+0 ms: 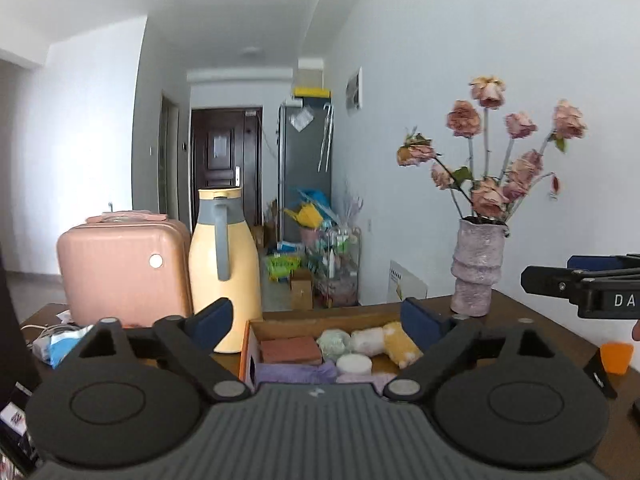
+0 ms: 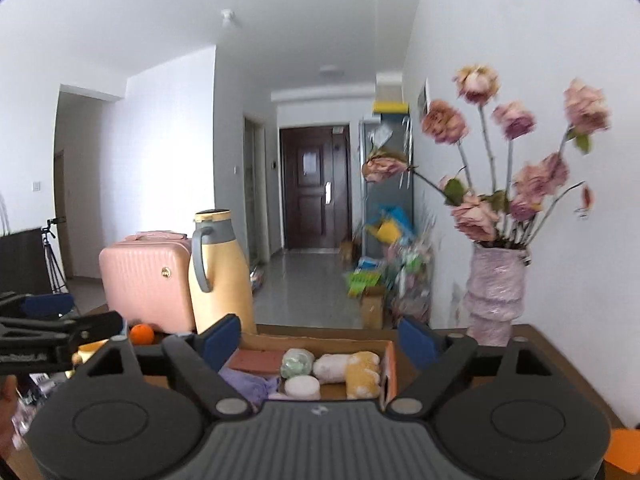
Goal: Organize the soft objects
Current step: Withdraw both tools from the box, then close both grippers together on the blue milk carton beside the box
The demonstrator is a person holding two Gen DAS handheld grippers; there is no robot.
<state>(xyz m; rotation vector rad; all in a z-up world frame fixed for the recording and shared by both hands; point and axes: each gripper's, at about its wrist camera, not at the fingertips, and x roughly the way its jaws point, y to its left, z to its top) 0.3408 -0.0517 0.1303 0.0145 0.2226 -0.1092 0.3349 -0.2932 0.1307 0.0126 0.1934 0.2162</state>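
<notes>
Between the spread blue pads of the left gripper [image 1: 316, 318] nothing is gripped: its jaws stand wide apart and released, and the cardboard box [image 1: 249, 344] sits on the brown table [image 1: 516, 308] beyond and below them, toward 6 o'clock of the gap. The right gripper [image 2: 320, 334] is likewise wide open and empty, with the same box lying under its gap.

Inside the box, in the left wrist view, a reddish block [image 1: 290, 350] lies at 9 o'clock, a pale green roll [image 1: 334, 342] and a white roll [image 1: 368, 340] in the middle, a yellow plush piece [image 1: 402, 346] at 3 o'clock, a white round pad [image 1: 354, 364] nearer, and purple cloth [image 1: 294, 372] along the near edge. None of these touches either gripper.

Only the left wrist view shows the right gripper's arm entering at 3 o'clock and an orange cup [image 1: 616, 356] below it. Only the right wrist view shows an orange fruit [image 2: 142, 334] at 9 o'clock and a tripod [image 2: 52, 256] farther back. Both views show a yellow jug [image 1: 224, 268], a pink suitcase [image 1: 120, 268] and a vase of dried roses [image 1: 478, 268].
</notes>
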